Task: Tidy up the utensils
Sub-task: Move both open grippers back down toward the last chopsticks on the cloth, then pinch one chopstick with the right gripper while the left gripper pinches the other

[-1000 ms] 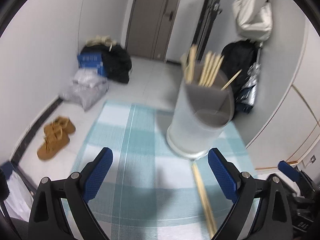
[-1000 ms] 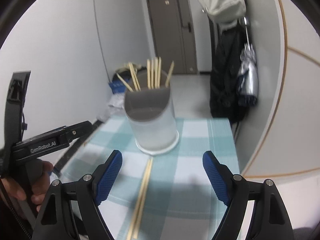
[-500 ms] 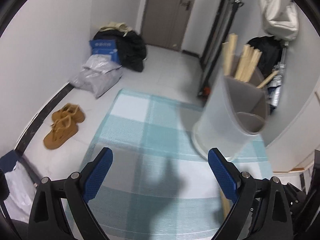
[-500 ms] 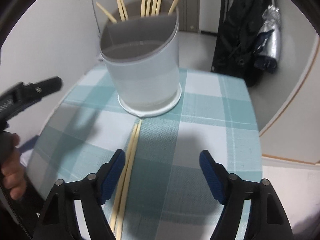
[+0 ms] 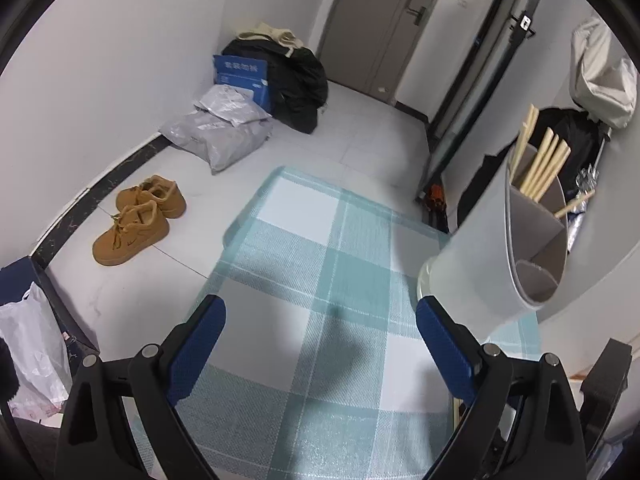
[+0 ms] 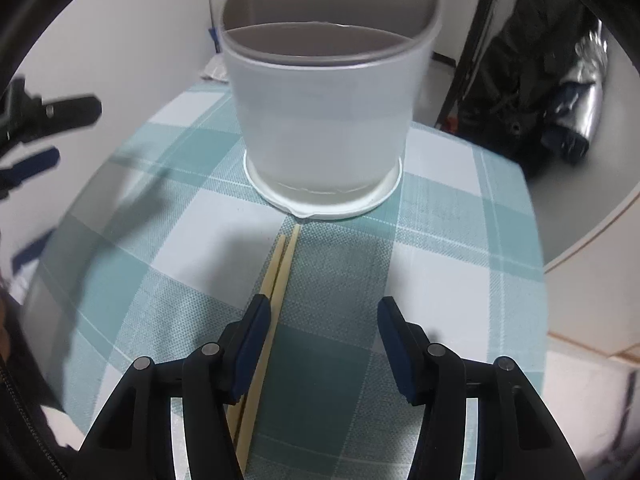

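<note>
Right wrist view: the right gripper [image 6: 324, 336], jaws half spread and just closing, pinches nothing; the pair of pale wooden chopsticks [image 6: 276, 276] lies on the teal-and-white checked tablecloth [image 6: 440, 264] beside its left pad, tips just short of the white cylindrical utensil holder [image 6: 324, 120]. To grip well, shift left until both sticks sit between the pads, then close. Left wrist view: the left gripper [image 5: 320, 344] hangs spread and empty above the cloth.

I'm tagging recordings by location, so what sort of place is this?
Probably a home entryway or hallway: tan lace-up shoes lie on the tiled floor, a grey door stands at the far end, and a black jacket hangs on the wall.
</note>
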Motion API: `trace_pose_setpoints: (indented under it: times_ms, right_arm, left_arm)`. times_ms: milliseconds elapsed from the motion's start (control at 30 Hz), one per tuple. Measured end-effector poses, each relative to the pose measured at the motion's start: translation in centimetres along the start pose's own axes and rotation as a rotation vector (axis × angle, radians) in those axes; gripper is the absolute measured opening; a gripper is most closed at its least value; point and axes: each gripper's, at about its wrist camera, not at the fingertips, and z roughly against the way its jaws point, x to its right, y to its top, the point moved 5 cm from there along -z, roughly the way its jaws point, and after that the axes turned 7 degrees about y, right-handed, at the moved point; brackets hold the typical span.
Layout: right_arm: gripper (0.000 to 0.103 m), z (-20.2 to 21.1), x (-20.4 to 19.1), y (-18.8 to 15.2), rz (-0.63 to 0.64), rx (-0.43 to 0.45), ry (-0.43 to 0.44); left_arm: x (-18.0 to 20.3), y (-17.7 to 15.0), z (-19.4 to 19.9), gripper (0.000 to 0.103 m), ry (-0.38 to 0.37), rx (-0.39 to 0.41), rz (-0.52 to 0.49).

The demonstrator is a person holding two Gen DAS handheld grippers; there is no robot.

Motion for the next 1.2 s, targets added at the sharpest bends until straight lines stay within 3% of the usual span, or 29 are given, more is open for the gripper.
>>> trace_pose_setpoints:
  times_ms: [333, 433, 467, 567, 933, 1067, 1200]
  right_arm:
    - [0.043, -1.4, -0.7, 1.5, 0.005, -0.074, -0.021]
    - [0.028, -1.7, -1.0, 2.0, 0.001, -0.082, 0.0]
    - [0.018, -1.7, -1.2, 2.0, 0.006, -0.083, 0.015]
    - [0.007, -1.5, -1.8, 1.6, 0.018, -0.093, 0.051]
    - [0.006, 0.6, -2.1, -1.8, 0.033, -0.136, 0.117]
    - [0.006, 0.8, -1.8, -2.2, 0.016, -0.14, 0.157]
    - [0.009, 0.6, -1.9, -1.8, 0.026, -0.138, 0.142]
  left_arm:
    - [-1.7, 0.7, -0.3, 0.093, 0.009, -0.009, 0.071]
    - [-1.9, 0.6, -0.4, 0.093, 0.008, -0.02, 0.082]
    - [-1.9, 0.6, -0.4, 0.093, 0.008, -0.02, 0.082]
    - [-1.9, 0.8, -0.5, 0.093, 0.003, -0.021, 0.077]
    - [-2.3, 0.7, -0.4, 0.093, -0.017, -0.045, 0.108]
    - [-2.4, 0.7, -0.4, 0.093, -0.016, -0.051, 0.116]
    - [-2.3, 0.6, -0.4, 0.093, -0.012, -0.05, 0.115]
